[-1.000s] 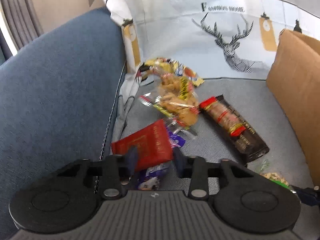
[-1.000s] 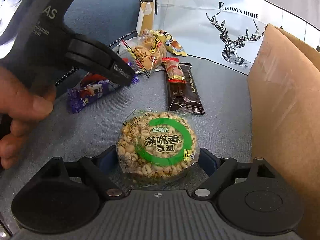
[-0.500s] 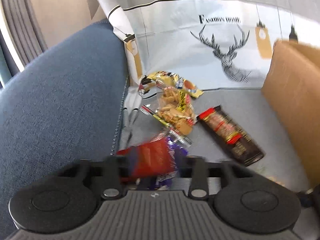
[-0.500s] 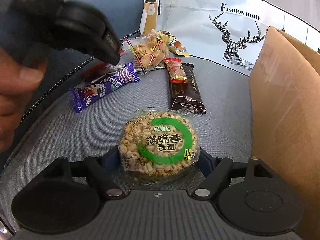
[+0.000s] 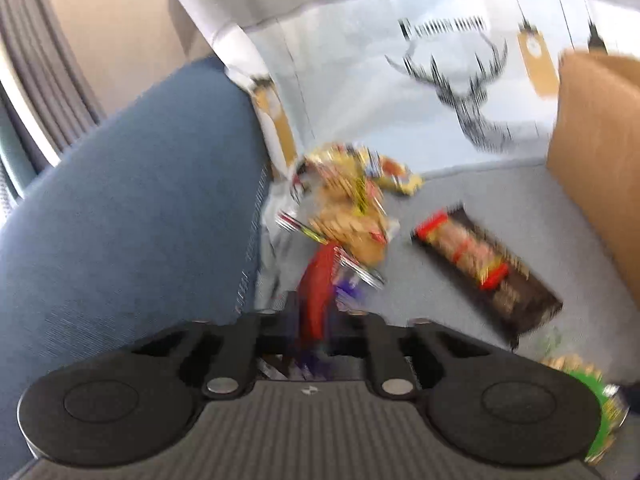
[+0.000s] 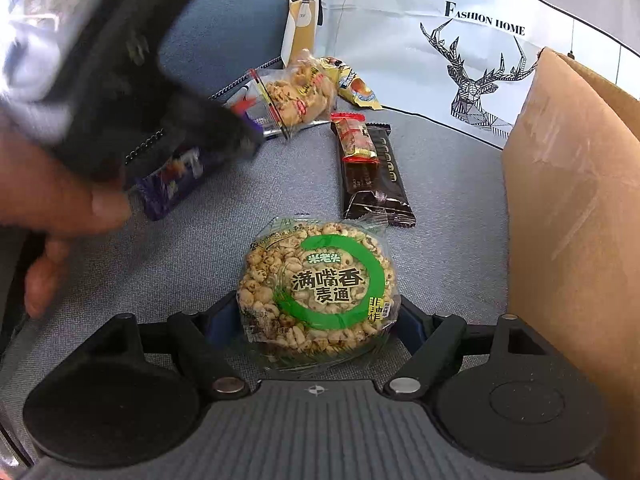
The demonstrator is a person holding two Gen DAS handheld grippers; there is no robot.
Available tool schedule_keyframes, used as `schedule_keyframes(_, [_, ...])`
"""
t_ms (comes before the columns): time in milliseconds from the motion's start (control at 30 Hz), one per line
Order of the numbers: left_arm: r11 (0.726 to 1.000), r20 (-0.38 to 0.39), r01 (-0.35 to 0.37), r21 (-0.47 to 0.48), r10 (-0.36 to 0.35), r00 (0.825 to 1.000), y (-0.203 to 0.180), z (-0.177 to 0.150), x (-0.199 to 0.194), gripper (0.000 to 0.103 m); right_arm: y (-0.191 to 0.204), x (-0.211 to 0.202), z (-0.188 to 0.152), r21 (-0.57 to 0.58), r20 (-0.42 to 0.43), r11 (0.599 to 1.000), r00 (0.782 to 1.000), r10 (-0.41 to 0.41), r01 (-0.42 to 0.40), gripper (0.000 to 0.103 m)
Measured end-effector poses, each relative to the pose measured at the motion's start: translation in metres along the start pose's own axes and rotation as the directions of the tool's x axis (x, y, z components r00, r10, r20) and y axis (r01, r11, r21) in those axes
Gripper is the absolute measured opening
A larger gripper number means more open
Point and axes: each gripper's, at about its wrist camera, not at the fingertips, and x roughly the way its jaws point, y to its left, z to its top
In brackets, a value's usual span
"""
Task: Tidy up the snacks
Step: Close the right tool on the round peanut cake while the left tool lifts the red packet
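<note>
My left gripper (image 5: 316, 320) is shut on a flat red snack packet (image 5: 318, 280), seen edge-on; the view is blurred. A purple wrapper (image 5: 348, 284) lies just beyond it. My right gripper (image 6: 318, 316) has its jaws against both sides of a round puffed-grain cake with a green ring label (image 6: 320, 288) on the grey cushion. The left gripper and the hand holding it (image 6: 132, 112) fill the upper left of the right wrist view, over the purple wrapper (image 6: 172, 180).
A clear bag of biscuits (image 6: 296, 96), a yellow packet (image 6: 356, 84), a small red-ended bar (image 6: 354, 138) and a dark brown bar (image 6: 380, 176) lie ahead. A cardboard box (image 6: 572, 216) stands at right. A white deer-print bag (image 6: 460, 48) stands behind. A blue armrest (image 5: 132, 216) is at left.
My left gripper has lifted the red packet off the purple wrapper and turned it edge-on. The right gripper stays around the grain cake.
</note>
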Motion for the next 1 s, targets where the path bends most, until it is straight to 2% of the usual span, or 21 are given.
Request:
schedule_keyframes(67, [0.998, 0.012, 0.033, -0.053, -0.032, 0.999, 0.008, 0.004, -0.007, 0.006, 0.0, 0.0, 0.0, -0.003, 0.0, 1.0, 1.0, 0.0, 0.0, 0.081])
schedule_keyframes(200, [0.994, 0.062, 0.057, -0.089, -0.052, 0.997, 0.013, 0.011, -0.024, 0.006, 0.001, 0.0, 0.0, -0.007, 0.001, 1.0, 1.0, -0.003, 0.003, 0.081])
schedule_keyframes(300, [0.978, 0.103, 0.14, -0.154, -0.125, 0.987, 0.02, 0.017, -0.038, 0.006, 0.001, -0.001, 0.0, -0.01, 0.002, 1.0, 1.0, -0.003, 0.003, 0.081])
schedule_keyframes(367, [0.952, 0.132, 0.218, -0.213, -0.193, 0.972, 0.028, 0.021, -0.045, 0.006, 0.001, -0.001, 0.0, -0.01, 0.002, 1.0, 1.0, -0.003, 0.003, 0.081])
schedule_keyframes(433, [0.905, 0.147, 0.31, -0.291, -0.278, 0.949, 0.04, 0.022, -0.048, 0.006, 0.001, -0.001, 0.0, -0.012, 0.002, 1.0, 1.0, -0.003, 0.003, 0.081])
schedule_keyframes(500, [0.814, 0.157, 0.437, -0.382, -0.409, 0.899, 0.05, 0.021, -0.043, 0.006, 0.001, -0.001, 0.0, -0.012, 0.002, 1.0, 1.0, -0.003, 0.003, 0.081])
schedule_keyframes(533, [0.755, 0.159, 0.489, -0.437, -0.471, 0.868, 0.056, 0.018, -0.038, 0.006, 0.002, -0.001, 0.0, -0.01, 0.002, 1.0, 1.0, -0.003, 0.003, 0.081])
schedule_keyframes(600, [0.667, 0.146, 0.534, -0.519, -0.546, 0.825, 0.063, 0.012, -0.028, 0.006, 0.002, -0.001, 0.0, -0.01, 0.002, 1.0, 1.0, -0.003, 0.003, 0.081])
schedule_keyframes(633, [0.633, 0.129, 0.544, -0.551, -0.579, 0.805, 0.064, 0.009, -0.021, 0.006, 0.002, -0.001, 0.0, -0.01, 0.002, 1.0, 1.0, -0.003, 0.003, 0.081])
schedule_keyframes(667, [0.613, 0.097, 0.537, -0.579, -0.603, 0.792, 0.064, 0.005, -0.013, 0.006, 0.001, -0.001, 0.0, -0.011, 0.002, 1.0, 1.0, -0.003, 0.003, 0.081])
schedule_keyframes(700, [0.623, 0.054, 0.505, -0.597, -0.597, 0.8, 0.064, 0.001, -0.007, 0.006, 0.001, -0.001, 0.0, -0.011, 0.002, 1.0, 1.0, -0.003, 0.003, 0.081])
schedule_keyframes(767, [0.709, -0.06, 0.392, -0.587, -0.52, 0.852, 0.06, -0.003, 0.003, 0.006, 0.001, -0.001, 0.0, -0.011, 0.001, 1.0, 1.0, -0.002, 0.002, 0.081])
schedule_keyframes(800, [0.74, -0.096, 0.36, -0.568, -0.494, 0.864, 0.057, -0.004, 0.006, 0.007, 0.001, -0.001, 0.0, -0.011, 0.001, 1.0, 1.0, -0.002, 0.002, 0.081])
schedule_keyframes(833, [0.751, -0.107, 0.358, -0.554, -0.491, 0.864, 0.055, -0.004, 0.006, 0.008, 0.001, -0.001, 0.001, -0.009, 0.0, 1.0, 1.0, 0.0, 0.0, 0.081])
schedule_keyframes(933, [0.752, -0.109, 0.362, -0.552, -0.495, 0.862, 0.049, 0.0, 0.004, 0.008, 0.001, -0.001, 0.0, -0.011, -0.002, 1.0, 1.0, 0.002, -0.002, 0.081])
schedule_keyframes(1000, [0.766, -0.122, 0.342, -0.545, -0.476, 0.871, 0.046, 0.0, 0.005, 0.009, 0.001, -0.001, 0.001, -0.01, -0.004, 1.0, 1.0, 0.004, -0.004, 0.081])
